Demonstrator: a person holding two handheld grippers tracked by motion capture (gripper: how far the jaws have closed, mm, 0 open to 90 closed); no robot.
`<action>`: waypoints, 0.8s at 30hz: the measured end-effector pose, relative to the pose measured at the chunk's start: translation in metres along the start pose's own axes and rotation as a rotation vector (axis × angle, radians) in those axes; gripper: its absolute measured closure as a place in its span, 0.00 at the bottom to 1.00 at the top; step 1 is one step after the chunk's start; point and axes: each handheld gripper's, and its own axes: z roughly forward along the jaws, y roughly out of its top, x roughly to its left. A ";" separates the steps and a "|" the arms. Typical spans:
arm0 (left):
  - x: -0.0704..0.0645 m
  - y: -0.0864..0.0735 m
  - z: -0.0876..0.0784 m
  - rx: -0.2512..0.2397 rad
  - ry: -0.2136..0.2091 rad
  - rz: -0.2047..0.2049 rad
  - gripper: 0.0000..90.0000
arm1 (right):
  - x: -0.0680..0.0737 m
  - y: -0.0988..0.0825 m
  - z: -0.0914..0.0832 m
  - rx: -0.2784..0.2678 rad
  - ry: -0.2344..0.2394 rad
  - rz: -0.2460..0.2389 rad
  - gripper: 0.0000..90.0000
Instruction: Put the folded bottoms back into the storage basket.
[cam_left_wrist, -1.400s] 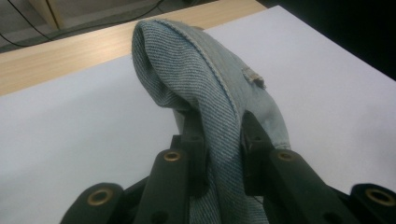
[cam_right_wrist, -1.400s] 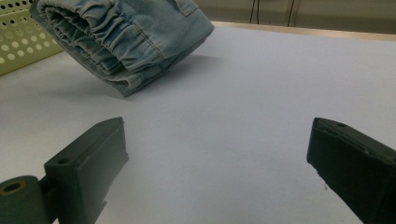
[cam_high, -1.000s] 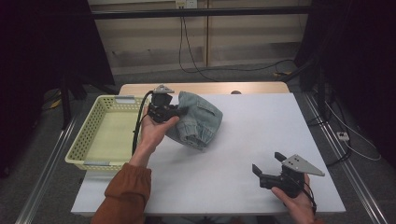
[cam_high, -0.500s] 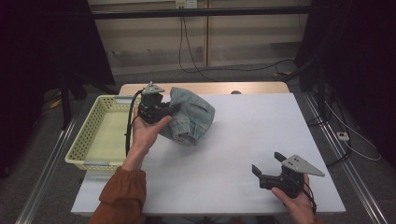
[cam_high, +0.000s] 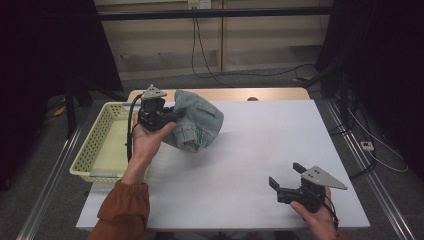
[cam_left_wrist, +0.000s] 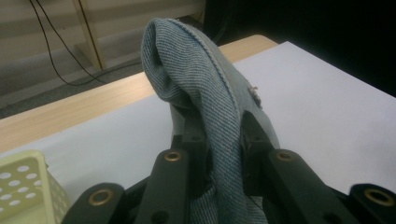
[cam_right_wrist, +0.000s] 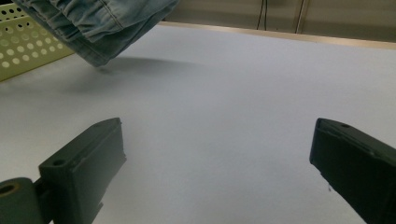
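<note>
White tabletop (cam_high: 260, 150) takes up most of the scene, with a wooden edge at the far side and cables on the floor behind. I use the yellow basket (cam_high: 95, 150) as my landmark; it sits at the table's left edge. My left gripper (cam_high: 167, 116) is just right of the basket's far corner, raised off the table, and its jaws are clamped tight on a fold of the jeans (cam_high: 197, 120). In the left gripper view the denim (cam_left_wrist: 205, 93) is pinched between the two black jaws and bunches up above them, so the grip looks firm. The rest of the jeans hang right of the basket, lower hem clear of the table with a shadow under it in the right gripper view (cam_right_wrist: 102, 28). I judge they're held high so they can swing over the basket rim without dragging. My right gripper (cam_high: 290, 186) is well away from the basket, near the table's front right corner, jaws spread wide with nothing between them, parked low out of the way.
</note>
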 end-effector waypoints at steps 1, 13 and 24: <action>0.000 0.000 -0.002 -0.003 0.000 0.004 0.85 | 0.000 0.000 0.000 0.000 -0.001 0.001 0.04; -0.004 0.006 -0.029 -0.061 0.006 0.014 0.85 | 0.000 0.000 -0.001 -0.004 -0.003 -0.003 0.04; -0.002 0.003 -0.051 -0.079 0.023 0.014 0.86 | 0.000 0.001 -0.001 -0.009 -0.007 0.002 0.04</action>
